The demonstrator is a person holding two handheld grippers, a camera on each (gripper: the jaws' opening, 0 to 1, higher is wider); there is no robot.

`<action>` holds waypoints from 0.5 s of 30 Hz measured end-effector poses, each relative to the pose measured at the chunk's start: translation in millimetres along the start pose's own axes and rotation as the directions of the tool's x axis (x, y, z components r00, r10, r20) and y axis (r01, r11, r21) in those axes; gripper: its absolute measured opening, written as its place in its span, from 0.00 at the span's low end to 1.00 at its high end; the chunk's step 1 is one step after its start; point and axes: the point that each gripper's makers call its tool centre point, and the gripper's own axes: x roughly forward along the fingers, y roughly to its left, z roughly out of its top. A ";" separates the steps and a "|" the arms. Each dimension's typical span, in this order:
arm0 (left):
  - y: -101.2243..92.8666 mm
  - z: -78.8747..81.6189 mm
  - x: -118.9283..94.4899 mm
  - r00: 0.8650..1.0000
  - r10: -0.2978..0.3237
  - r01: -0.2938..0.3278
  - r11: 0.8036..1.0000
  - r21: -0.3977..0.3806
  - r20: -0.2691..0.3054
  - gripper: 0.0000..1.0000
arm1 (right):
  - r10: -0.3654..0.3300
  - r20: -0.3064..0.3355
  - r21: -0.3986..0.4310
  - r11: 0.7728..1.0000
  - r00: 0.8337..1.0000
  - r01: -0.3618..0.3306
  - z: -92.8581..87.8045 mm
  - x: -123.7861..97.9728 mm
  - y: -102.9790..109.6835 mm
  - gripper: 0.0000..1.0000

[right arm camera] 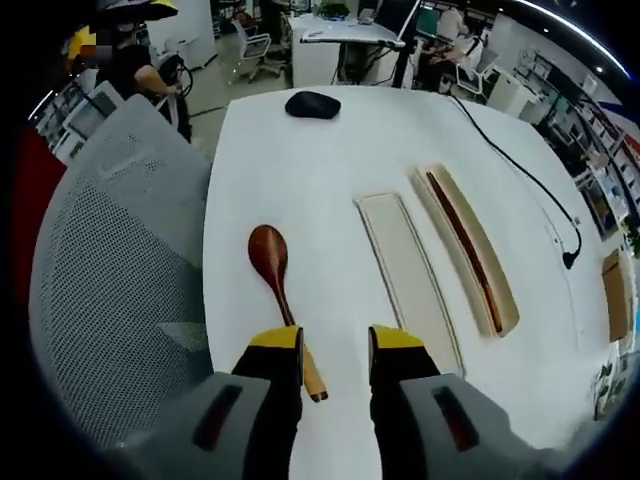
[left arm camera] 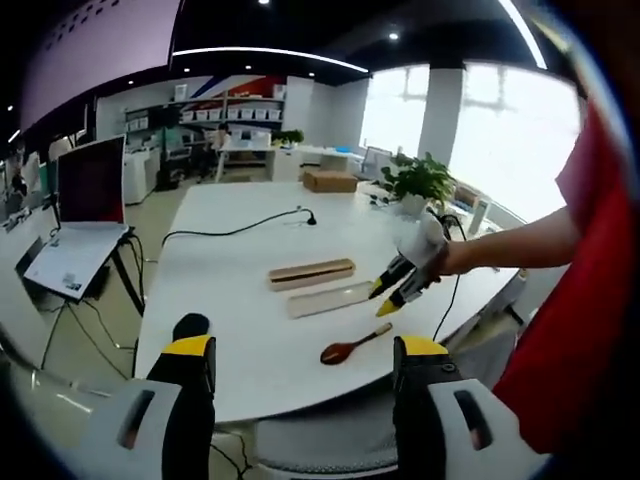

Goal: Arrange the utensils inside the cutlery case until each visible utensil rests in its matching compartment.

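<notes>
Right gripper view: right gripper (right arm camera: 335, 345), jaws apart, hovers beside the wooden spoon (right arm camera: 277, 283).

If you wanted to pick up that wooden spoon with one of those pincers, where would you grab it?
Probably by the handle. The spoon lies flat on the table, its thin straight handle running toward the right gripper and its broad round bowl at the far end. Come straight down from above, with one jaw on each side of the handle: it looks narrow enough to fit between them, while the bowl is wide and curved.
</notes>
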 end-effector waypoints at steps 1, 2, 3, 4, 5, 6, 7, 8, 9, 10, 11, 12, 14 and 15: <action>0.5 -0.2 -0.2 1.000 -0.001 0.001 1.000 0.003 -0.003 0.74 | -0.008 -0.010 -0.023 1.000 1.000 0.007 -0.4 2.1 3.1 0.24; 0.6 -0.3 -0.2 1.000 -0.002 0.002 1.000 0.007 -0.005 0.74 | -0.011 -0.016 -0.044 0.999 1.000 0.010 0.0 3.7 5.4 0.24; 0.8 -0.3 -0.1 1.000 -0.003 0.004 1.000 0.013 -0.009 0.74 | -0.010 -0.016 -0.051 0.999 1.000 0.010 0.9 4.1 7.0 0.24; 1.1 -0.4 0.0 1.000 -0.003 0.003 1.000 0.016 -0.014 0.74 | -0.010 -0.016 -0.052 0.999 1.000 0.009 2.1 4.1 8.4 0.24; 1.1 -0.1 0.0 1.000 -0.003 0.003 1.000 0.018 -0.014 0.73 | -0.008 -0.015 -0.054 0.999 1.000 0.007 3.0 4.1 9.5 0.25; 1.2 0.2 0.3 1.000 -0.003 0.004 1.000 0.022 -0.015 0.73 | -0.004 -0.011 -0.056 0.998 1.000 0.003 4.3 4.2 10.4 0.25; 1.6 0.5 0.6 1.000 -0.004 0.004 1.000 0.024 -0.016 0.73 | -0.003 -0.008 -0.055 0.998 1.000 0.003 5.2 4.1 10.7 0.25; 1.8 0.7 0.9 1.000 -0.004 0.004 1.000 0.024 -0.015 0.73 | -0.003 -0.007 -0.055 0.999 1.000 0.003 5.4 4.1 10.7 0.25; 1.6 0.7 1.2 1.000 -0.004 0.005 1.000 0.022 -0.014 0.73 | -0.003 0.000 -0.051 0.999 1.000 0.003 6.9 4.1 11.2 0.24; 1.2 0.6 1.4 1.000 -0.005 0.005 1.000 0.021 -0.014 0.73 | -0.003 0.004 -0.046 0.999 1.000 0.003 7.6 4.5 11.8 0.24; 0.8 0.6 2.0 1.000 -0.005 0.006 1.000 0.019 -0.012 0.73 | 0.002 0.010 -0.037 0.999 1.000 -0.002 8.5 5.3 13.6 0.24; -0.2 0.2 2.6 1.000 -0.008 0.008 1.000 0.016 -0.012 0.73 | 0.005 0.013 -0.036 0.999 1.000 -0.005 8.8 5.9 14.9 0.24; -3.2 -0.2 3.7 1.000 -0.013 0.013 1.000 0.018 -0.010 0.73 | 0.007 0.012 -0.035 0.999 1.000 -0.006 8.5 6.4 17.4 0.24; -4.3 -0.1 3.7 1.000 -0.014 0.014 1.000 0.022 -0.006 0.73 | 0.008 0.013 -0.033 0.999 1.000 -0.007 8.1 6.7 18.1 0.24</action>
